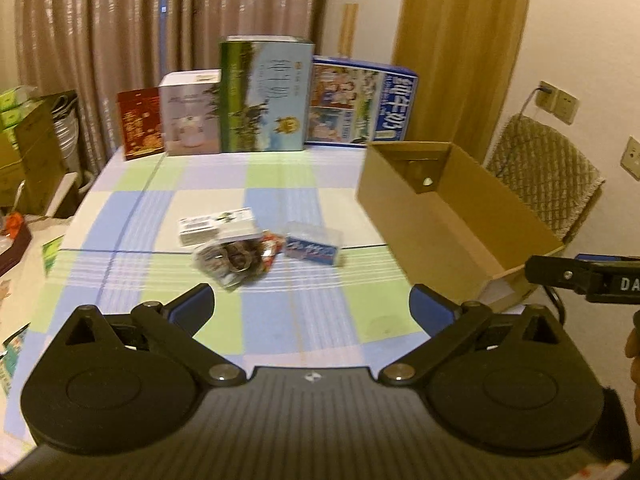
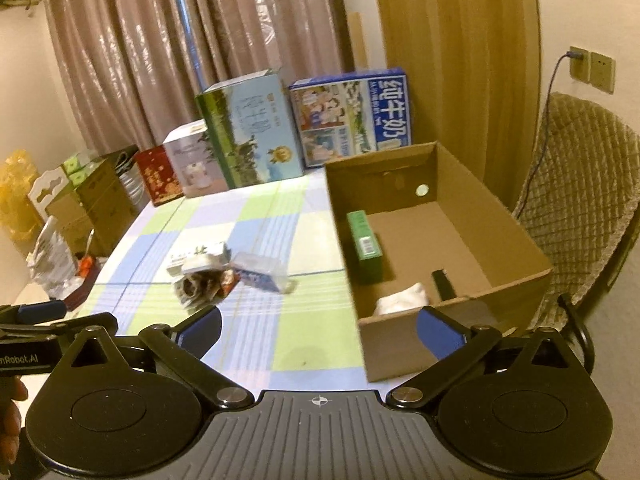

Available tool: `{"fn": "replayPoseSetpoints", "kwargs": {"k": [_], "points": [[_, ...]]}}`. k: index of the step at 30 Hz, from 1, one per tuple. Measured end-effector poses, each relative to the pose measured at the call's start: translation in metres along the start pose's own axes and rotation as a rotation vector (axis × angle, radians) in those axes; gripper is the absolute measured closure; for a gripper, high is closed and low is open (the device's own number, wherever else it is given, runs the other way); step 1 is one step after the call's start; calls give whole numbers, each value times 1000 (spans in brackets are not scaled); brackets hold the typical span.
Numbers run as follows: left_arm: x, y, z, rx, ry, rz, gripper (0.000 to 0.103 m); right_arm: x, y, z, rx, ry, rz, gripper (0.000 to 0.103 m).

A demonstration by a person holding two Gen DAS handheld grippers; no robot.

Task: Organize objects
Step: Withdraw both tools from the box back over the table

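Note:
Three small items lie together mid-table: a white box [image 1: 216, 226], a crinkly snack bag [image 1: 234, 260] and a clear case with a blue card [image 1: 314, 245]. My left gripper [image 1: 312, 305] hovers open just short of them, nothing between its fingers. An open cardboard box [image 2: 460, 324] stands at the table's right side. It holds a green box [image 2: 365, 242], a white bundle [image 2: 402, 299] and a small black item [image 2: 442, 285]. My right gripper [image 2: 319, 329] stands open near the box's front left corner. The same pile, with the snack bag [image 2: 200, 286], lies ahead to its left.
Several tall cartons line the table's far edge, among them a green and blue one [image 1: 266, 98] and a blue milk carton [image 2: 352, 116]. A quilted chair [image 2: 580, 208] stands right of the cardboard box. Stacked boxes and bags [image 2: 80, 204] crowd the floor on the left.

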State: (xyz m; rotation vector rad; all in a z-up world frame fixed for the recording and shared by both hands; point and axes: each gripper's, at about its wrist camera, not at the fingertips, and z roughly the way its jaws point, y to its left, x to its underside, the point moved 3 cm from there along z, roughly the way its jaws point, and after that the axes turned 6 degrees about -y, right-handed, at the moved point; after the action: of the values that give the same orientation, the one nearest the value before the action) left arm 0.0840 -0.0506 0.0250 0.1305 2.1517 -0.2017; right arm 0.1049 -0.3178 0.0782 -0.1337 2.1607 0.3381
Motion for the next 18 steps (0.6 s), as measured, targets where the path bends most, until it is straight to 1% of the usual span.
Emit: {"fn": "replayPoseSetpoints", "kwargs": {"k": [9, 18], "points": [[5, 41, -8, -62, 1, -42, 1, 7, 20, 9, -31, 27, -33, 2], [6, 55, -6, -83, 5, -48, 1, 10, 32, 19, -48, 43, -53, 2]]}}
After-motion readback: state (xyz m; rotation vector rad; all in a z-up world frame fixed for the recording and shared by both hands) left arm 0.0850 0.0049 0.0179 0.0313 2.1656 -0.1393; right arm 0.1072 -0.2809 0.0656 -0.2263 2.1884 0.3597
